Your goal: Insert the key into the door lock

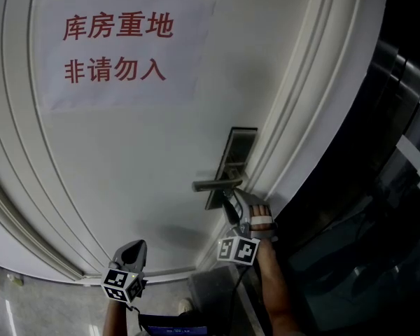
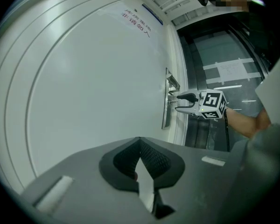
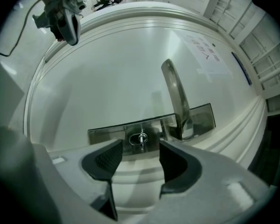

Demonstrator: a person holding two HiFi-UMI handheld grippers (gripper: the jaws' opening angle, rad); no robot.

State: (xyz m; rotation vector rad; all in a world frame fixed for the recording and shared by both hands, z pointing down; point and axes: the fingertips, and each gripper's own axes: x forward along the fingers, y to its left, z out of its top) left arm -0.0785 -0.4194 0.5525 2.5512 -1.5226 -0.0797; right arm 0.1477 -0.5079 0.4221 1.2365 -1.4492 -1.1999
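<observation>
Smooth white door (image 1: 126, 159), rectangular metal lockplate (image 1: 232, 161)

door (image 1: 126, 173): smooth glossy white | lock plate (image 1: 238, 144): shiny metal | notice (image 1: 119, 51): matt paper

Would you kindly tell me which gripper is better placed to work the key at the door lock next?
The right gripper: its fingers stand apart, directly facing the key in the lock plate. The left gripper is shut and hangs well away from it.

Grey left gripper (image 2: 140, 143), black pads (image 2: 157, 161), black-and-white marker cube (image 1: 122, 284).
</observation>
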